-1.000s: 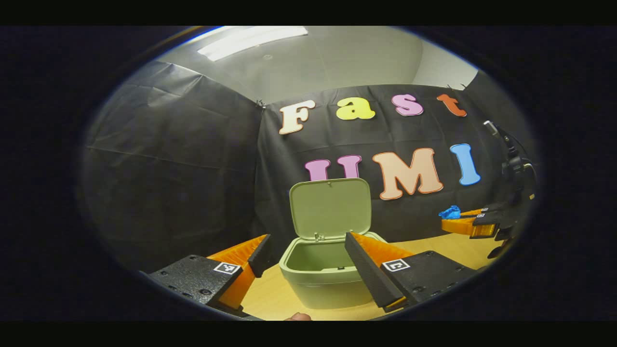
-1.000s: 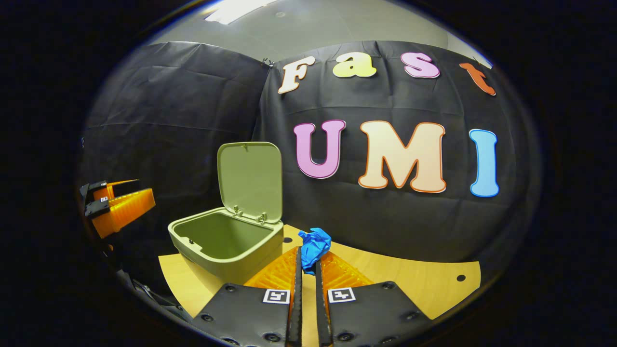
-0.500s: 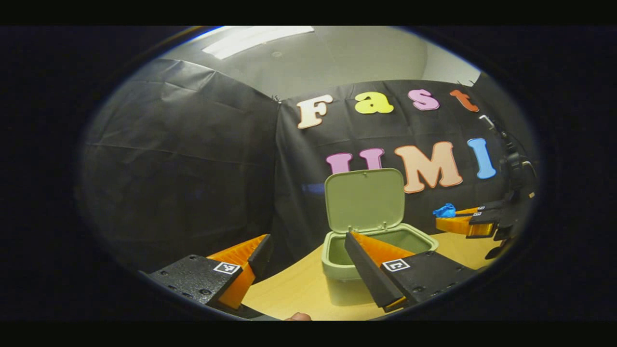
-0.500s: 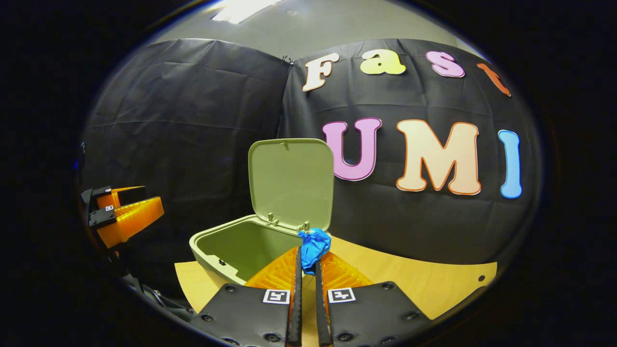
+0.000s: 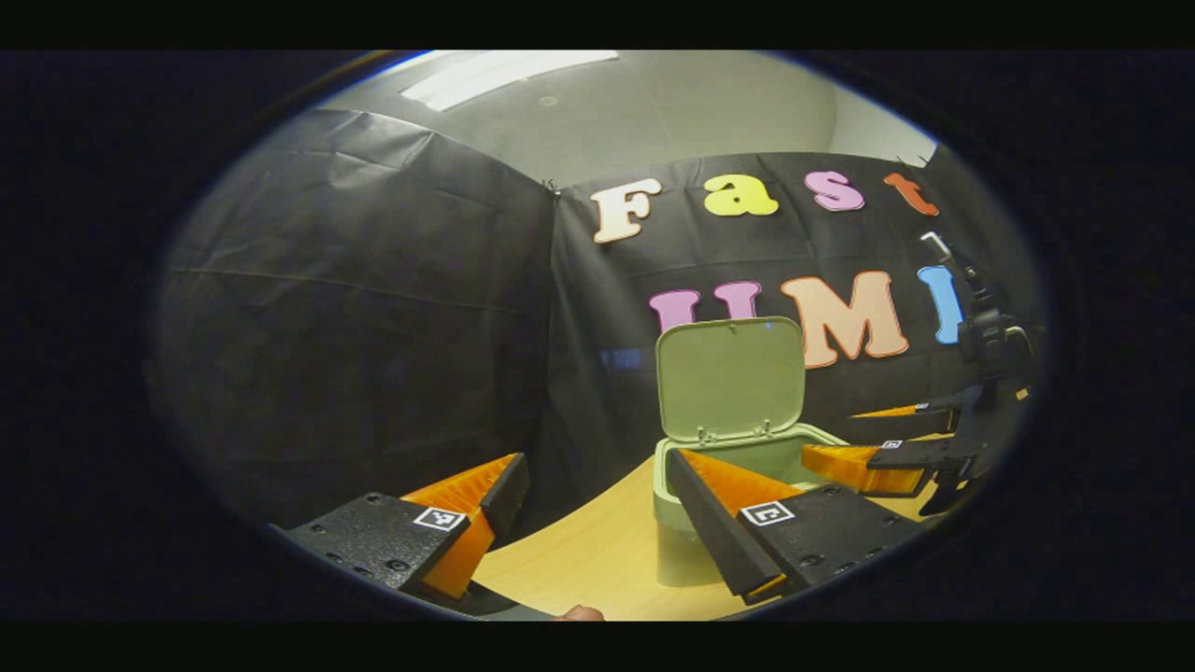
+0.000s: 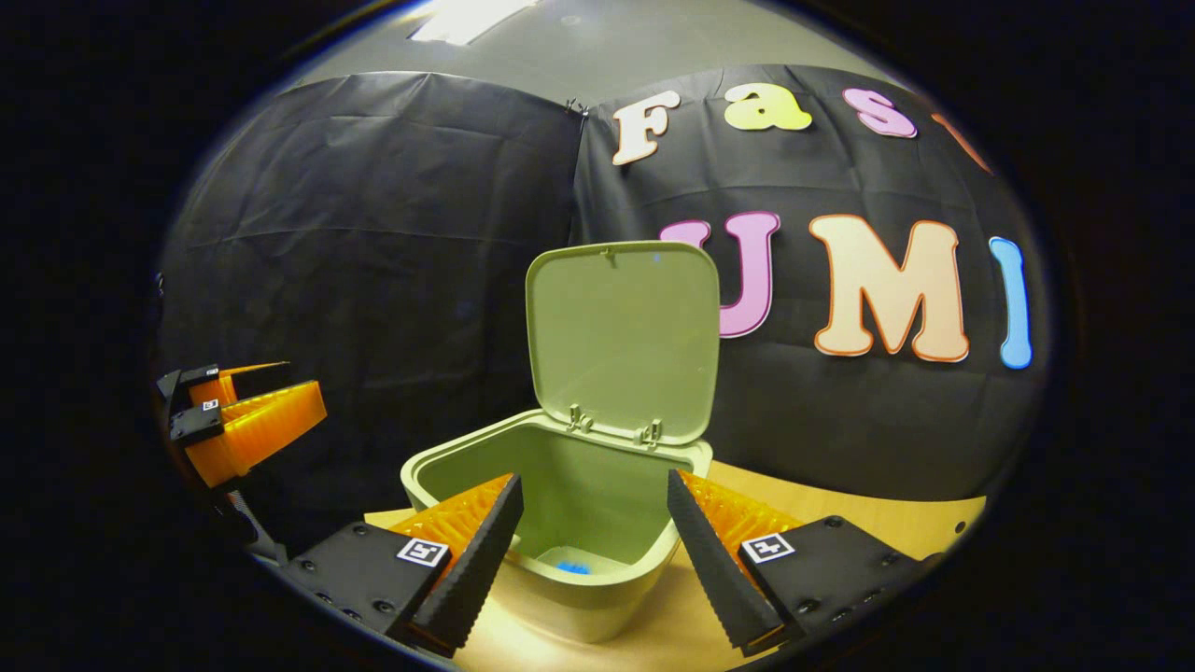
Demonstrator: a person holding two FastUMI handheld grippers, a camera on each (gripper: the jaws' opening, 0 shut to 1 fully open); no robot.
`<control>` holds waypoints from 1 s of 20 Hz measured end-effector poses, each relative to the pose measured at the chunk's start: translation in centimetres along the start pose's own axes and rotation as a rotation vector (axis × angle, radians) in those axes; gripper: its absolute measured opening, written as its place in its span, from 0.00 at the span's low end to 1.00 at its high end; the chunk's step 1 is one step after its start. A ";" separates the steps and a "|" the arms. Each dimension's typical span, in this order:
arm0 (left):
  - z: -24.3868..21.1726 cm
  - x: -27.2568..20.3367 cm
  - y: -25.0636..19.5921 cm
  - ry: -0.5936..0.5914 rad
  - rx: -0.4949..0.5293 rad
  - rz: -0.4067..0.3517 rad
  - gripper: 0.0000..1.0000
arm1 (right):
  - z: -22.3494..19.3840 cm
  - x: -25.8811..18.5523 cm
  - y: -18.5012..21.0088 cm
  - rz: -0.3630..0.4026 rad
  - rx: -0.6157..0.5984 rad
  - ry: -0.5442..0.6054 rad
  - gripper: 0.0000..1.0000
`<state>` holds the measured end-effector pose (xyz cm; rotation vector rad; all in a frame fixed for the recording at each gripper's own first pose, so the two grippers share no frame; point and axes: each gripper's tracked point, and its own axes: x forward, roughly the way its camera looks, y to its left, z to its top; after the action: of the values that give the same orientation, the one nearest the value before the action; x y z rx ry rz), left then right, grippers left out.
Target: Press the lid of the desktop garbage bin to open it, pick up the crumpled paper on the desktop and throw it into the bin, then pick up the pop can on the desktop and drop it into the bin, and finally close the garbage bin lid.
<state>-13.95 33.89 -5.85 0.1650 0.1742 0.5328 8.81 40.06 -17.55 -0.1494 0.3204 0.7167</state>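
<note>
Right gripper view: close above open bin point(image 6: 597, 560), facing lid. Left gripper view: farther back, left of bin point(image 5: 747, 457). Both share bin, booth wall.

Garbage bin point(image 6: 597, 583): pale green plastic, rectangular with rounded corners, upright on the wooden desktop, lower centre of the right gripper view, lower right of centre in the left gripper view point(image 5: 674, 504); lid point(image 6: 624, 341) open, hinged at the rear rim, near vertical; crumpled paper point(image 6: 571, 566): blue, lying on the bin's floor, mostly hidden by the front rim.
</note>
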 end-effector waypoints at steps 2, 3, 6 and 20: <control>0.4 0.1 -1.5 -0.008 -0.014 -0.024 0.91 | 0.4 -1.0 -1.2 -0.023 -0.015 -0.024 1.00; 0.6 0.1 -2.4 -0.010 -0.021 -0.039 0.91 | 0.6 -1.8 -2.2 -0.042 -0.021 -0.035 0.98; 0.8 0.2 -5.2 -0.018 -0.026 -0.081 0.95 | 1.0 -4.0 -5.4 -0.104 -0.013 -0.059 1.00; 2.4 -0.6 -20.7 -0.032 -0.056 -0.318 0.91 | 0.1 -16.5 -20.6 -0.402 0.038 -0.093 0.98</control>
<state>-3.81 15.77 -7.65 0.0889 0.1505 0.2178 10.84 14.52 -11.37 -0.1387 0.2060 0.3181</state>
